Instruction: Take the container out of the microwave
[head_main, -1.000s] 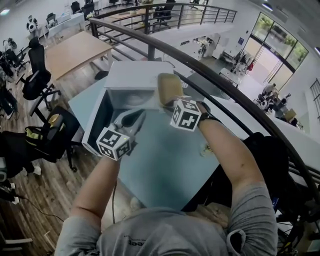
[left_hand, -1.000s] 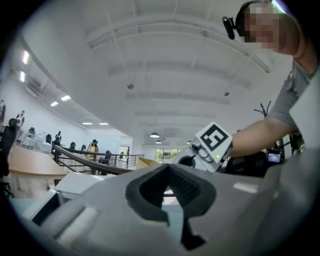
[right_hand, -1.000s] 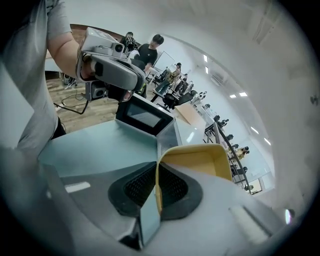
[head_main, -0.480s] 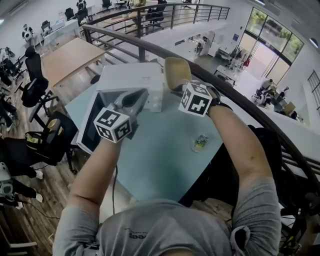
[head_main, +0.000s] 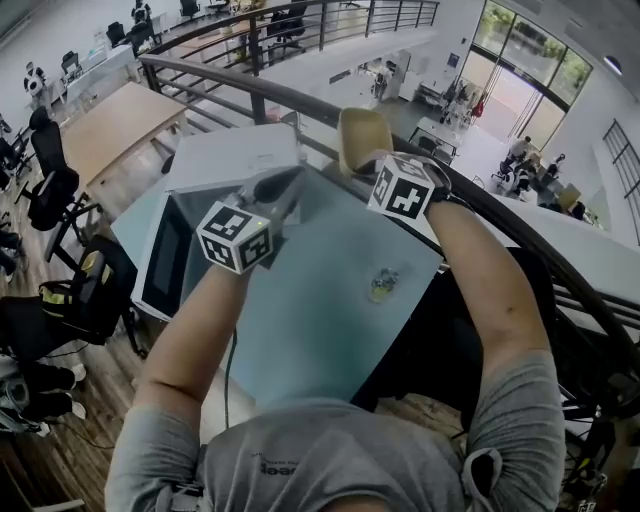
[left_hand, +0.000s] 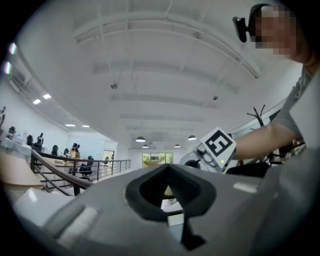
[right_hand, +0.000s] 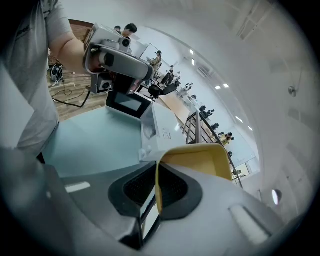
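Person in a grey short-sleeved T-shirt (head_main: 330, 470) with small dark chest print. The left gripper (left_hand: 169, 192) and right gripper (right_hand: 157, 192) are smooth grey shells with black ribbed pads (right_hand: 137, 187); each bears a white cube (head_main: 235, 237) with black square markers.

Container (head_main: 362, 140) right of microwave (head_main: 232, 160)
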